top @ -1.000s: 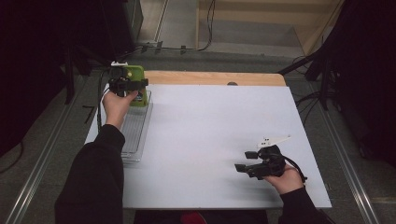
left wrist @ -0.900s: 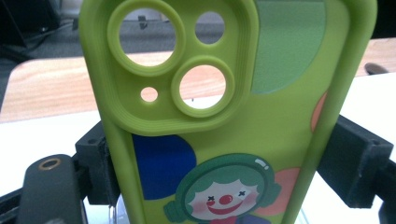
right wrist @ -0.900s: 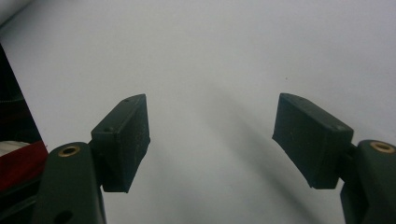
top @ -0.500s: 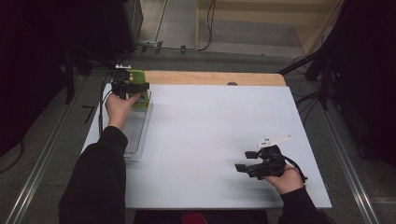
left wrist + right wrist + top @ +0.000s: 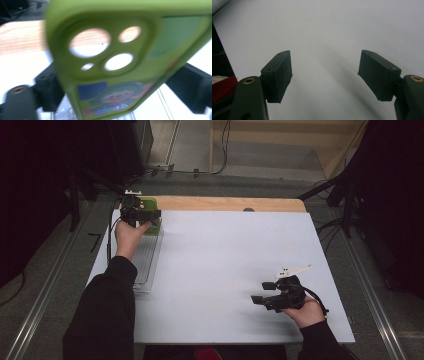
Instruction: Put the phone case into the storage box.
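Green and rubbery, the phone case (image 5: pixel 130 62) sits between the left gripper (image 5: pixel 141 215)'s jaws, which have just been opening. Blur hides any contact, so it looks freed, probably set down at the far end of the clear tray (image 5: pixel 145 262). Well off from that tray, toward its near right, the right gripper (image 5: pixel 325 75) gapes empty over the white table (image 5: pixel 225 260), seemingly waiting.

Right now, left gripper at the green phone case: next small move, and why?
Probably back the left gripper off. Its jaws have just been opening, with the green phone case between them, by the clear tray at the table's far left corner. Whether the pads press on it is unclear. The right gripper idles open.
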The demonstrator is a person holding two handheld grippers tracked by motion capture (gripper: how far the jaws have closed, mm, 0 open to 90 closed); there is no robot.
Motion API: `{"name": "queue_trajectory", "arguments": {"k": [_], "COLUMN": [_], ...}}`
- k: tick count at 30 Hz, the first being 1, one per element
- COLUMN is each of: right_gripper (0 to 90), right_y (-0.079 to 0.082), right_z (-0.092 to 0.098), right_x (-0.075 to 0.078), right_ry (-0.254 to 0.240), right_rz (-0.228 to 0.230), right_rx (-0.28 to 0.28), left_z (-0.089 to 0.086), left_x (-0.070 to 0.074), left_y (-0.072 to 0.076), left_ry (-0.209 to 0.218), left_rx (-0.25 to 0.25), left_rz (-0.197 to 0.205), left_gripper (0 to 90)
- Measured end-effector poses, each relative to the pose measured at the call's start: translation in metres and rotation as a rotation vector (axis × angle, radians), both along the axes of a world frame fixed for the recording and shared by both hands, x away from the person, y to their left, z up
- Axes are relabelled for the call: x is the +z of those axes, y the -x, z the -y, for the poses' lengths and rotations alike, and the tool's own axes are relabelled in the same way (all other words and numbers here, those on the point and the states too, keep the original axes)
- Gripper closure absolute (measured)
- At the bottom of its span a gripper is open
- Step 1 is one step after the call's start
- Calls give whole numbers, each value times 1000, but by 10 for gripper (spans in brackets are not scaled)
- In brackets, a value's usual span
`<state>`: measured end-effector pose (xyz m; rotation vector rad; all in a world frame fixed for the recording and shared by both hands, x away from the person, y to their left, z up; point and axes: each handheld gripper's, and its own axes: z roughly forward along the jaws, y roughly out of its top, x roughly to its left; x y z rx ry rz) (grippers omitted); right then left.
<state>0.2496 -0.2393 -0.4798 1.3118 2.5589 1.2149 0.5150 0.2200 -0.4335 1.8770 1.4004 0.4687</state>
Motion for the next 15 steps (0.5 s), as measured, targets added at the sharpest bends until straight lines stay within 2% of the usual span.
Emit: {"name": "queue_trajectory", "arguments": {"k": [3,9,12,15], "right_gripper": [253,253,253,253], "right_y": [0,0,0,0], "right_z": [-1,0,0,0], "right_x": [0,0,0,0], "right_ry": [-1,-3,-2,-2], "right_rz": [-1,0,-1,-2], "right_rx": [2,0,1,2], "left_z": [-1,-2,-1,-2], "left_x": [-1,2,4,6], "left_y": [-1,1,2,3], "left_ry": [-6,1,-19,-12], "left_rx": [-2,-12,-10,-8], "left_rz": [-14,-11,-9,-12], "left_gripper": [38,26,0,0]}}
